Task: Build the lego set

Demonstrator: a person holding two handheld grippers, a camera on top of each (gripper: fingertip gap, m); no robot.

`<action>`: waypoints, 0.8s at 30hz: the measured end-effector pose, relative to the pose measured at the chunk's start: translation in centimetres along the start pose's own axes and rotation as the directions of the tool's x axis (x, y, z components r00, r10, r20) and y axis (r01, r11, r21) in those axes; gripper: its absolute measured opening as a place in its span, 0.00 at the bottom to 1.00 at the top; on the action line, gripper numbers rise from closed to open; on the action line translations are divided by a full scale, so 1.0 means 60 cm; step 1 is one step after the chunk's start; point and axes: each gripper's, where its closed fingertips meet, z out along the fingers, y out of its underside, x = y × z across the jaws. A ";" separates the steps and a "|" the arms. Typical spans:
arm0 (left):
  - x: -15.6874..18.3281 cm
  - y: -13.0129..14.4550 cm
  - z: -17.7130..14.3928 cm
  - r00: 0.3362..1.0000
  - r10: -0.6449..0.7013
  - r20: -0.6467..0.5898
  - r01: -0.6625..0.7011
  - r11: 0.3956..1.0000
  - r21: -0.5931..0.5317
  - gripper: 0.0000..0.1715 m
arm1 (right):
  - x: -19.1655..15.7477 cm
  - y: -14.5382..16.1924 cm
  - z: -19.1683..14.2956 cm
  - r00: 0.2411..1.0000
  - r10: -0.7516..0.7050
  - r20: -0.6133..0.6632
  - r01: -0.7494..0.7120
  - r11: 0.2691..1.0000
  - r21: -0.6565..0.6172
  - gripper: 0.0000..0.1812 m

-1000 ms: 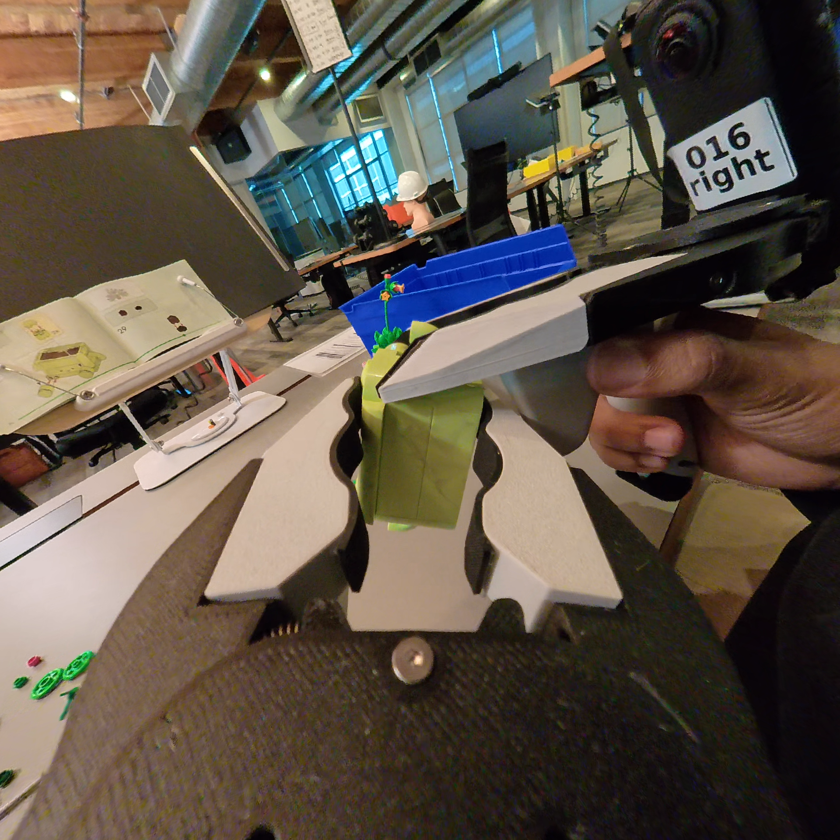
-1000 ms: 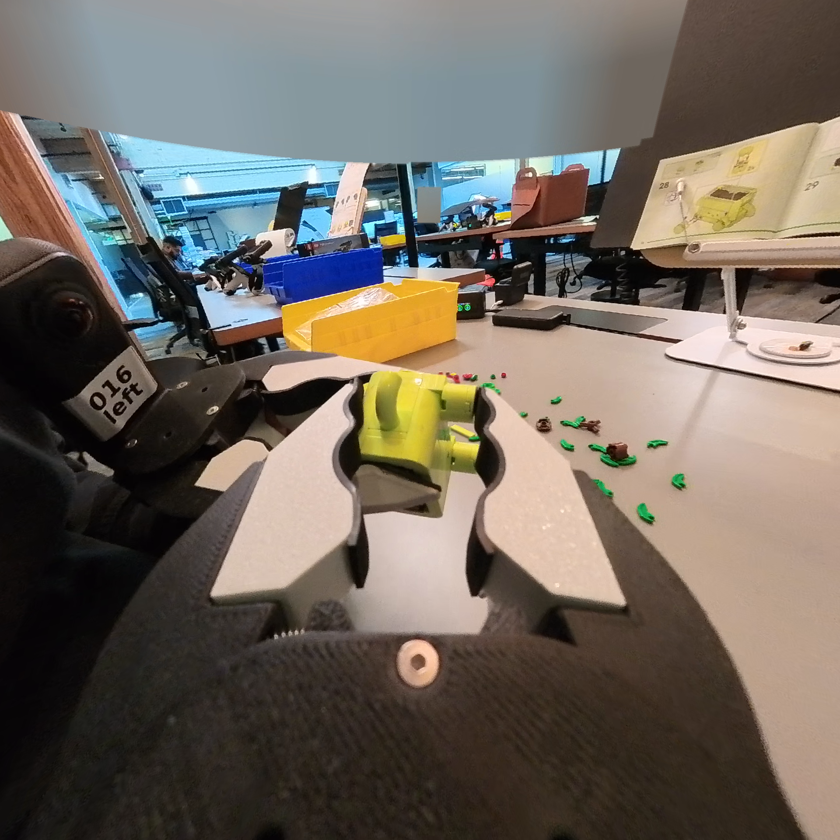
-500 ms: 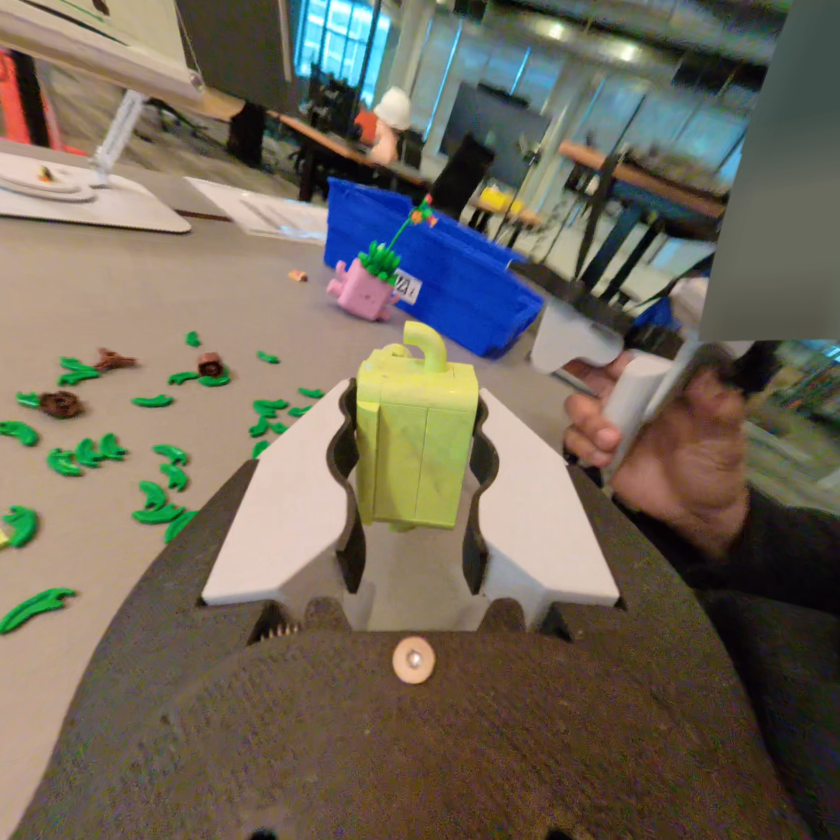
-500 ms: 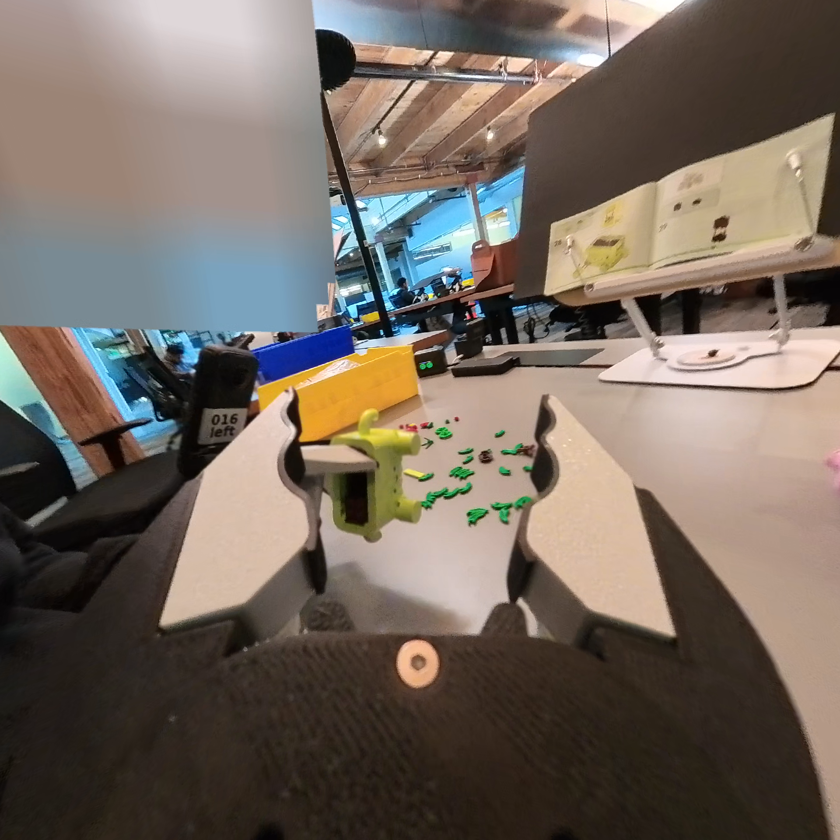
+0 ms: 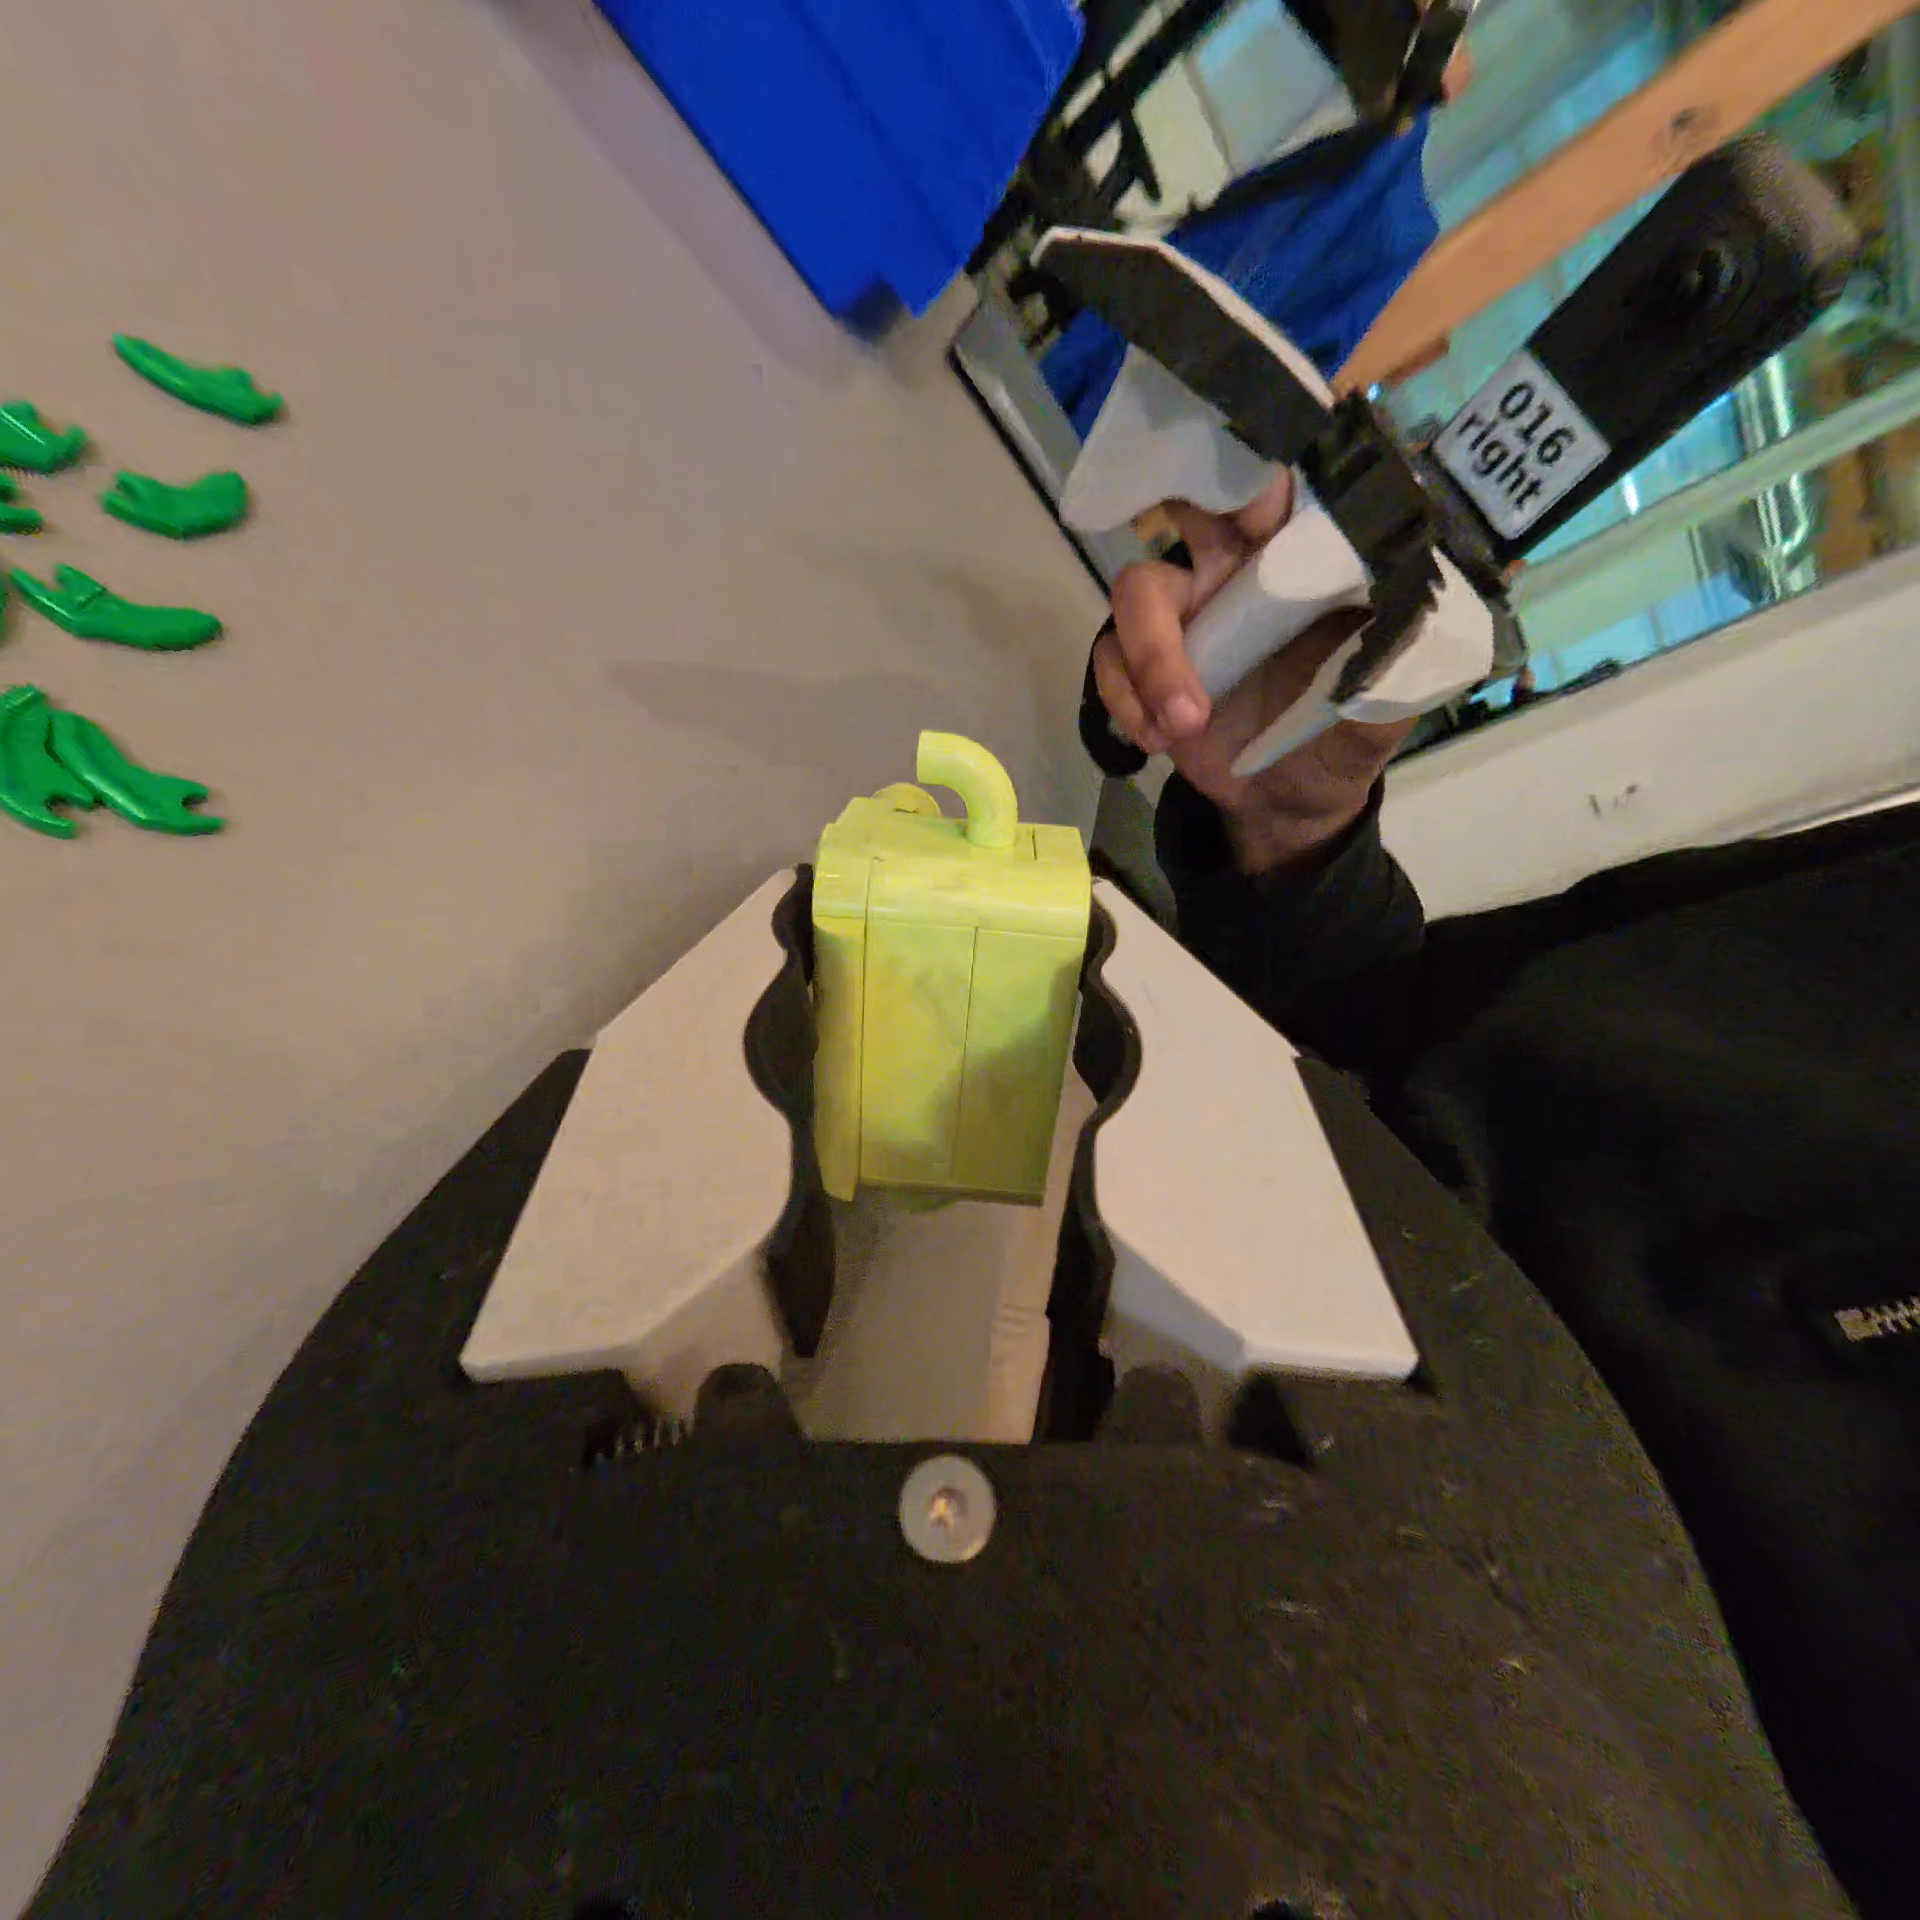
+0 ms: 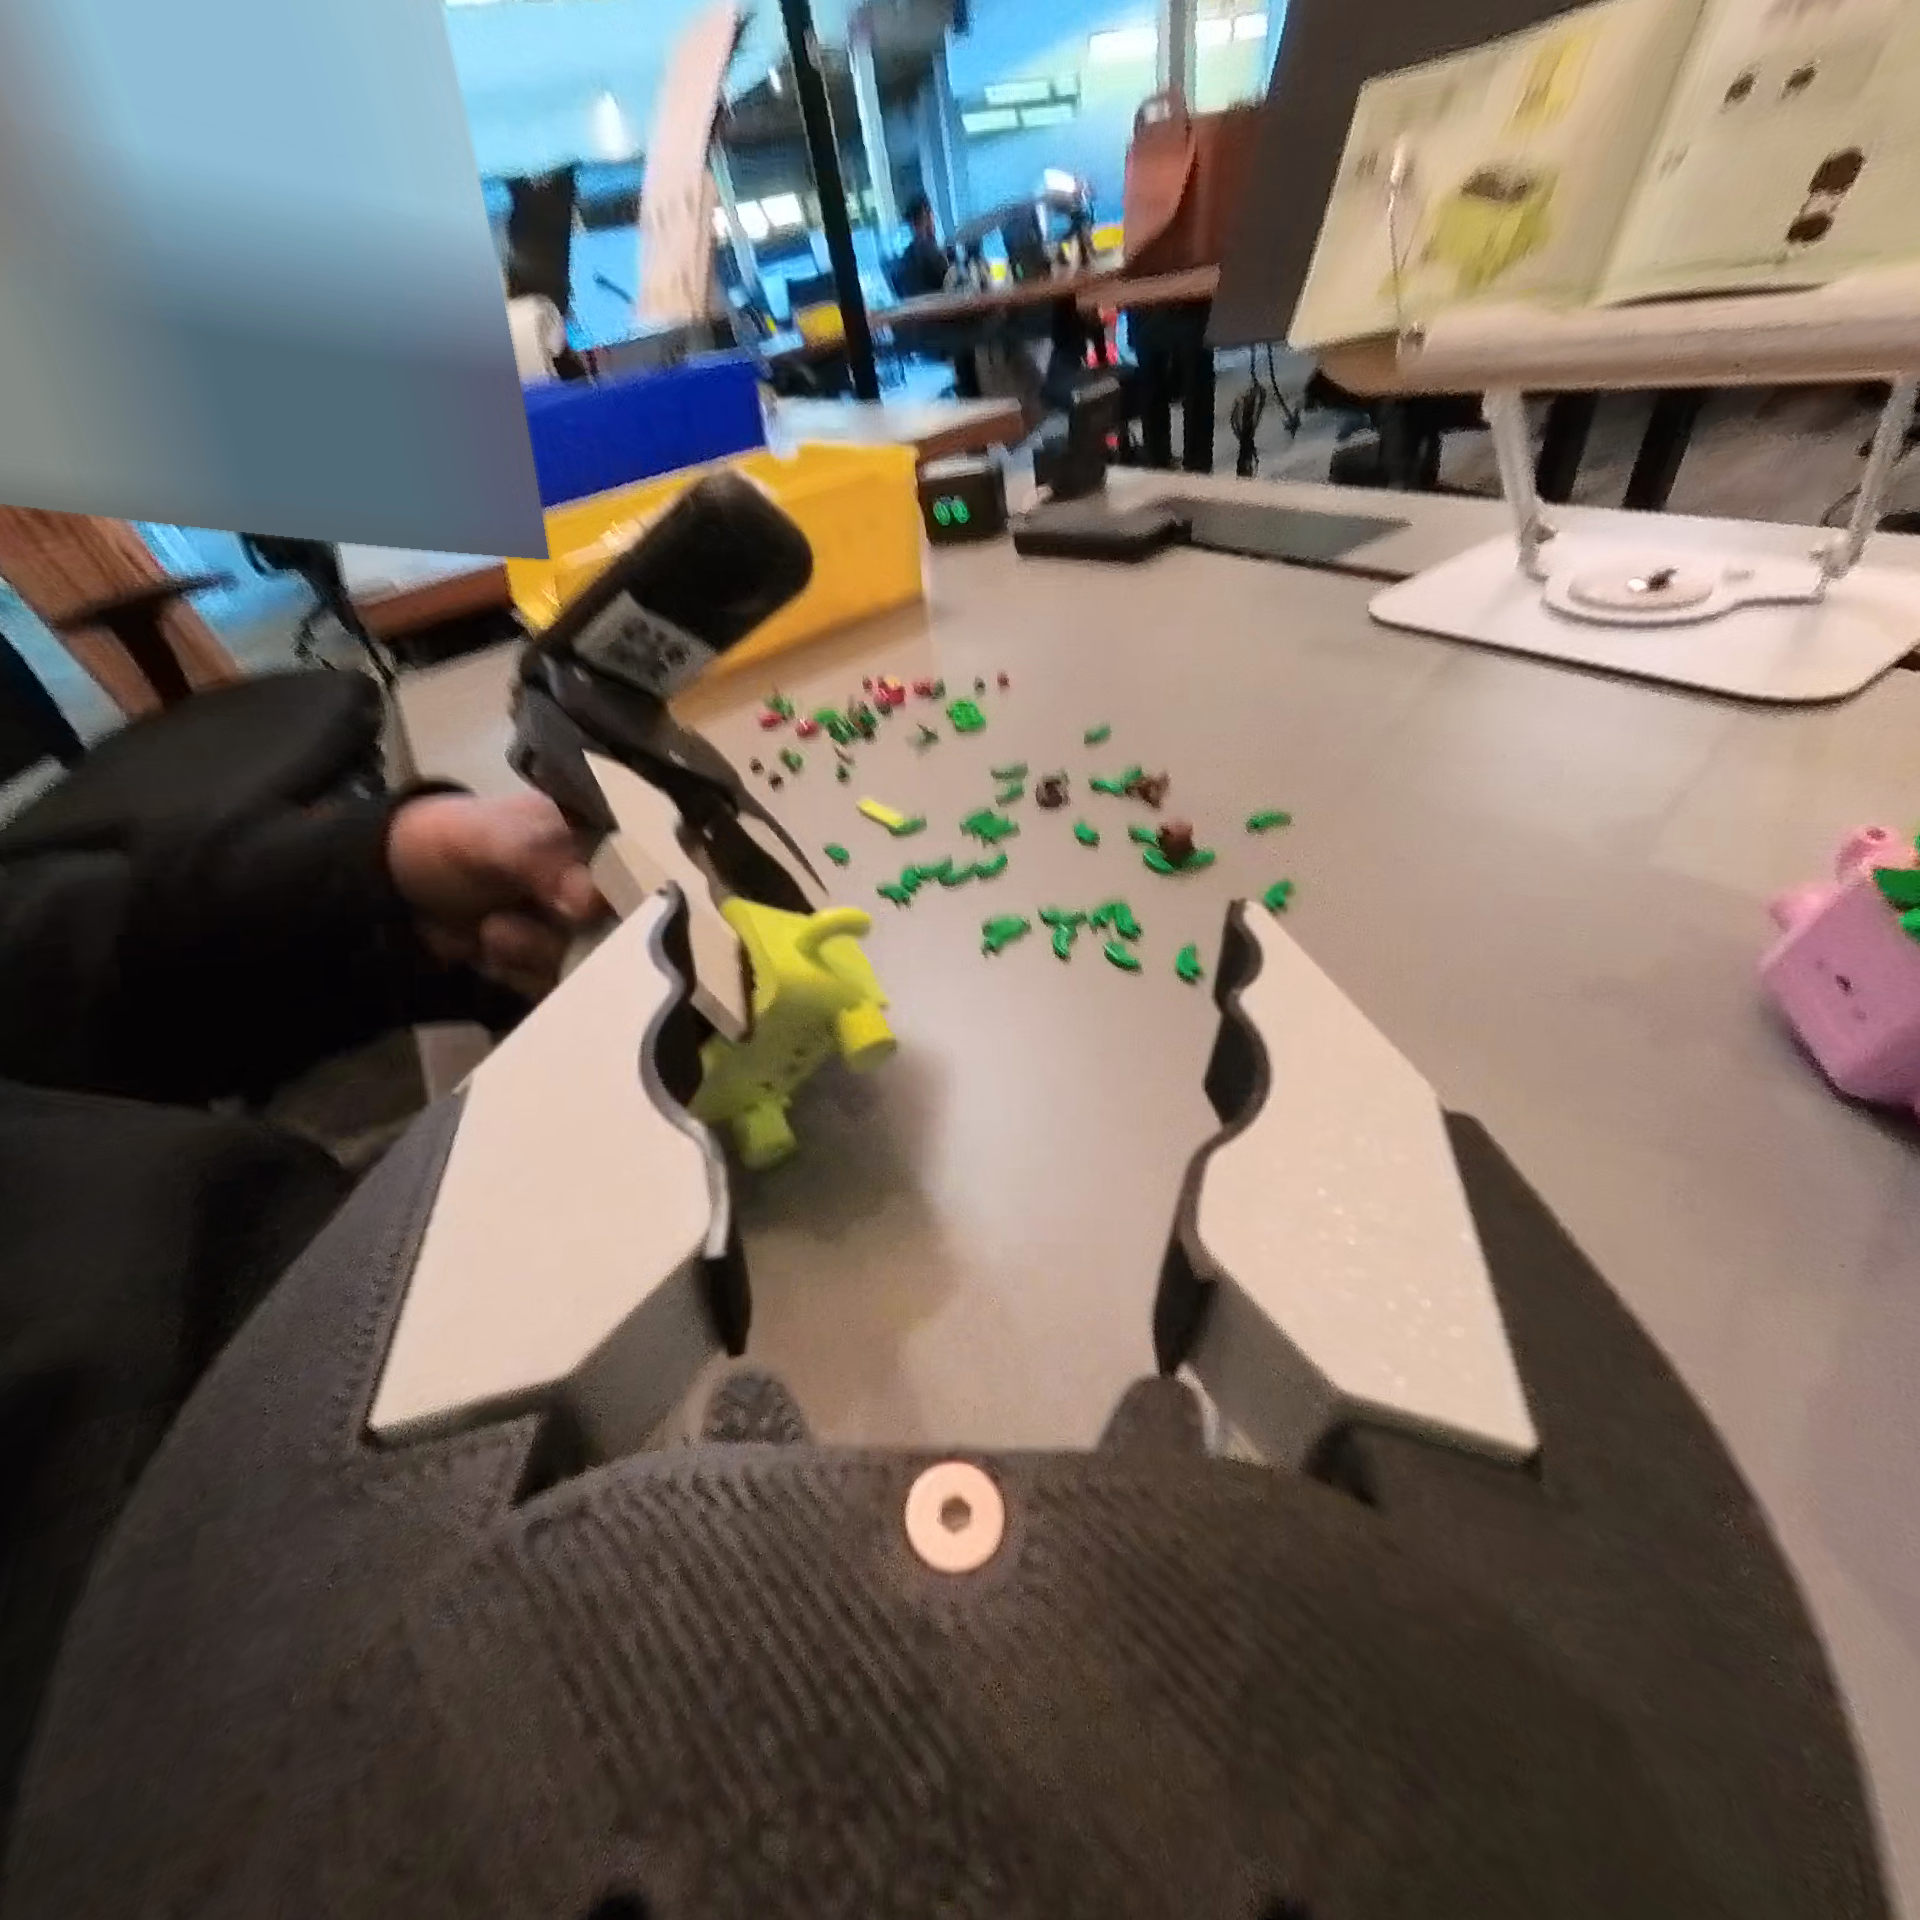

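Left gripper [image 5: 948, 997] pinches the lime-green lego model [image 5: 945, 1029] between both fingers, its curved hook pointing away from the claw. Ahead and to the left, green leaf pieces [image 5: 114, 623] lie scattered on the grey table [image 5: 499, 520]. Off to the right, the right gripper [image 6: 956, 1049] is spread and empty. Tilting the model further could slip it from the pinch.
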 end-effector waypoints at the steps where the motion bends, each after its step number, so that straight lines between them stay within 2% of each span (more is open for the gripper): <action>1: -0.005 0.003 0.002 1.000 -0.009 0.009 0.009 0.999 -0.031 0.27 | 0.007 0.007 -0.001 1.000 -0.024 -0.020 0.024 1.000 -0.010 0.54; 7: -0.013 0.009 0.018 0.999 -0.029 -0.013 0.027 0.985 -0.168 0.28 | 0.005 0.034 0.008 0.998 -0.063 0.004 0.063 0.997 -0.041 0.47; 11: -0.022 0.006 0.029 1.000 -0.023 -0.007 0.022 0.981 -0.192 0.29 | 0.004 0.048 0.010 0.997 -0.079 0.025 0.080 0.995 -0.052 0.46; 17: -0.020 0.002 0.036 0.999 -0.015 -0.035 0.007 0.975 -0.220 0.29 | 0.008 0.032 -0.002 0.999 -0.027 0.046 0.026 1.000 0.015 0.40; 21: -0.018 -0.018 0.035 0.996 -0.054 -0.070 0.043 0.988 -0.151 0.28 | 0.013 0.024 -0.009 0.999 0.001 0.048 -0.004 0.998 0.056 0.38; 24: -0.005 -0.050 0.023 0.974 -0.127 -0.189 0.122 0.992 -0.037 0.28 | 0.022 0.019 -0.013 0.999 0.030 0.031 -0.032 0.996 0.079 0.37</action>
